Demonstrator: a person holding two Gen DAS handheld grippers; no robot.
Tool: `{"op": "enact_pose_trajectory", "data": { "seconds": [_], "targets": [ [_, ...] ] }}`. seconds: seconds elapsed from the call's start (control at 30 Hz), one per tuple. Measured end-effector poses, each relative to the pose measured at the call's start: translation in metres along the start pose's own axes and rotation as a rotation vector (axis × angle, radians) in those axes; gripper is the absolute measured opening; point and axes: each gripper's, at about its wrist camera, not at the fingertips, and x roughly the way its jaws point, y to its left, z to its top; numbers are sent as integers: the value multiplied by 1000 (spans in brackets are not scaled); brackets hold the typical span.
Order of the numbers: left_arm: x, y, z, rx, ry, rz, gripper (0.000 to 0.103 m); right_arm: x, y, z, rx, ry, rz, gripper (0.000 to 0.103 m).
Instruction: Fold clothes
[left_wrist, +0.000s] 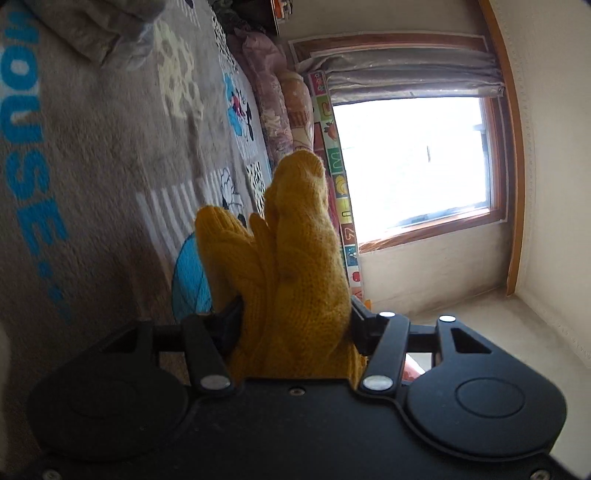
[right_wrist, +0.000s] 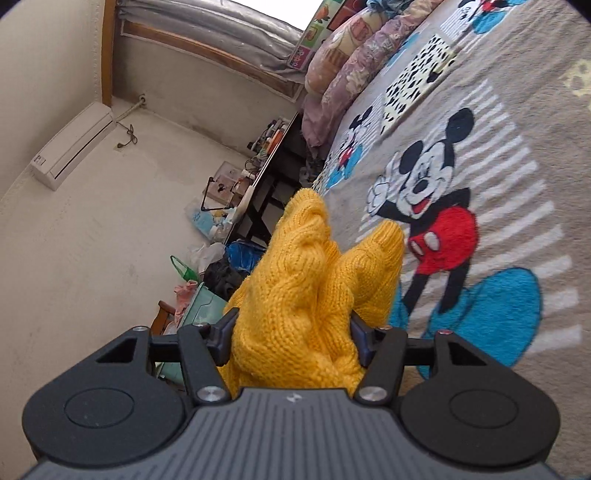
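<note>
So the yellow sweater (left_wrist: 295, 251) is a chunky cable knit, and I'd guess it's soft and floppy with a bit of weight to it. That kind sags and stretches if you hang it from one spot, but it isn't slippery or fragile. Grabbing fat bunches at two spread-out points, like the shoulders or hem corners, looks like the sensible way.

Right now it's up off the bed, bunched in both tools. The left gripper (left_wrist: 295, 321) has its jaws clamped around a thick wad of knit, and the right gripper (right_wrist: 291, 328) is squeezing a similar lump (right_wrist: 306, 280). Neither closes fully because the wool fills the gap.

Both tools are tipped over sideways and point roughly level across the cartoon mouse blanket (right_wrist: 517, 155), the left one toward the window (left_wrist: 413, 155).
</note>
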Motion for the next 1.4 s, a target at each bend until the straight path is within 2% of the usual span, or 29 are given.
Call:
{"op": "enact_pose_trajectory", "data": {
  "seconds": [0.13, 0.3, 0.5, 0.67, 0.83, 1.0, 1.13, 1.23, 1.3, 1.33, 1.37, 1.4],
  "targets": [
    [-16, 4, 27, -9, -70, -1, 55, 48, 25, -1, -16, 50, 42, 59],
    [-17, -1, 57, 27, -113, -5, 55, 90, 32, -1, 37, 70, 95, 59],
    [6, -3, 91, 24, -177, -46, 55, 138, 40, 25, 39, 80, 145, 59],
    [28, -8, 125, 93, -211, -25, 55, 180, 44, 51, 5, 98, 172, 59],
    [49, -1, 151, 122, -245, -24, 55, 219, 33, 69, 3, 87, 215, 59],
    [72, 8, 175, 92, -297, -31, 55, 258, 17, 81, 27, 82, 236, 59],
    [83, 9, 186, 142, -316, 57, 55, 285, 3, 86, 38, 95, 240, 59],
    [87, 18, 195, 107, -330, 90, 55, 304, -8, 85, 50, 111, 240, 59],
    [92, 22, 198, 107, -347, 144, 55, 316, -14, 83, 65, 106, 238, 59],
    [96, 23, 200, 109, -347, 203, 55, 325, -15, 82, 61, 98, 209, 59],
    [103, 21, 202, 121, -321, 315, 60, 333, -16, 82, 27, 99, 149, 62],
    [111, 16, 202, 164, -265, 429, 65, 343, -16, 82, -26, 108, 40, 70]
  ]
}}
